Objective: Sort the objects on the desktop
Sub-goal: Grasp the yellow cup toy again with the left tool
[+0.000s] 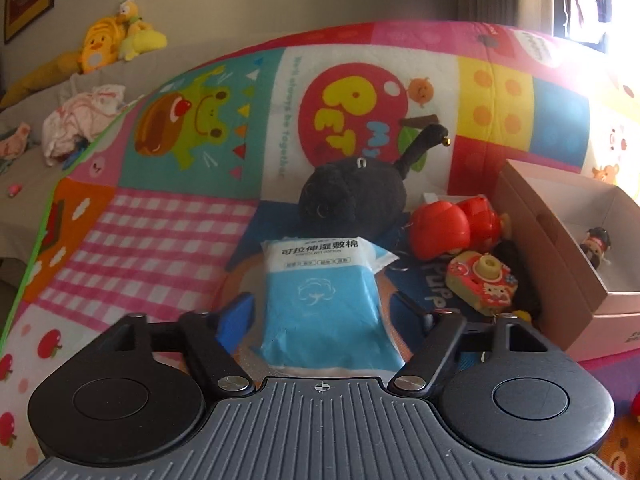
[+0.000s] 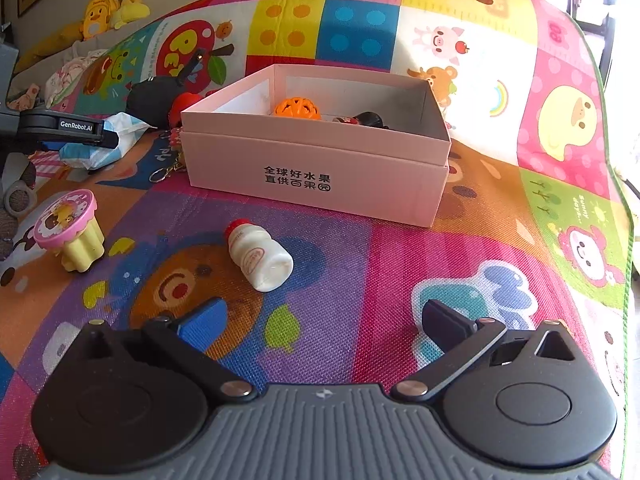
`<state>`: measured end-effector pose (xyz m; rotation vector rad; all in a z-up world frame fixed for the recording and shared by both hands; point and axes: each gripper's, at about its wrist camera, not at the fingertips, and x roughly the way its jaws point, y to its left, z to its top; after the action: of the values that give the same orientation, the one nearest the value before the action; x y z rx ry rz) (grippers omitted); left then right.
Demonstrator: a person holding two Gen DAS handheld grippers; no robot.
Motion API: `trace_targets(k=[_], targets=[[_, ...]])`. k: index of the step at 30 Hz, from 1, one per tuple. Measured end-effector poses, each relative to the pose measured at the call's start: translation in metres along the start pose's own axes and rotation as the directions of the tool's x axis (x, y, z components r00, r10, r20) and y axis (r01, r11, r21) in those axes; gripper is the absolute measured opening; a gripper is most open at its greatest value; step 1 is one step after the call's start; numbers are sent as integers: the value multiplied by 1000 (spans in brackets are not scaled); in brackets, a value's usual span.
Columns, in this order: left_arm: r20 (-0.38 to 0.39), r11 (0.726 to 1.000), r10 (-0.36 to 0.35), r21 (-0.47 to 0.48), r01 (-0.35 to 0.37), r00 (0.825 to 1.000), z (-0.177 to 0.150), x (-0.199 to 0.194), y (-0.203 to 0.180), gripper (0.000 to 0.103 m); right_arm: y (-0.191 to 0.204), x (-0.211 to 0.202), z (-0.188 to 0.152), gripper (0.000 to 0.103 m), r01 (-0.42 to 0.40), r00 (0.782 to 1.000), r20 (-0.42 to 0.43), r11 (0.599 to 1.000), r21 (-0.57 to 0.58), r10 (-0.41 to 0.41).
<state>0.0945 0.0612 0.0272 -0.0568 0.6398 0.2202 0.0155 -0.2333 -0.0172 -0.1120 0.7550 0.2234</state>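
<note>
A patterned play mat (image 2: 360,264) is spread beneath both grippers. The right gripper (image 2: 320,320) is held with jaws wide apart (nothing between them), bare mat before the toppled bottle (image 2: 260,258). Farther on, the pink box (image 2: 320,168) is seen. The cotton-pad packet (image 1: 324,300) is clamped by the left gripper (image 1: 320,312).

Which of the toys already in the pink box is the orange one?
The orange ball, openwork like a cage, at the back of the pink box. The dark doll beside it is black and red.
</note>
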Motion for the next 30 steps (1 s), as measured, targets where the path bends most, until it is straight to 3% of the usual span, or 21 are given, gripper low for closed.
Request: trace_targets(k=[4,10,14,20,23,26,30], targets=[[0,999,-31,19,31,1000,-11,-10,3,57,-2,1,-1,103,-8,1000,-3,1000,10,8],[-24,984,-155,81,157,988,-50,-68,5,57,-1,1,-1,103,-4,1000,-1,1000,6,4],[-46,972,-229,45,231,972,-78,-108,11,57,0,1,-1,103,1,1000,1,1000,1,-1],[-68,965,-259,19,261,963,-104,-137,13,57,1,0,-1,103,5,1000,3,1000,-2,-5],[-55,968,-247,29,249,967,-104,-144,12,60,4,-1,-2,103,21,1000,12,1000,-14,-21],[14,969,-244,52,243,970,-96,-158,9,70,5,-2,-2,103,30,999,16,999,-20,-29],[83,944,-328,65,324,941,-84,-173,-4,84,5,-2,-2,103,28,999,15,999,-17,-28]])
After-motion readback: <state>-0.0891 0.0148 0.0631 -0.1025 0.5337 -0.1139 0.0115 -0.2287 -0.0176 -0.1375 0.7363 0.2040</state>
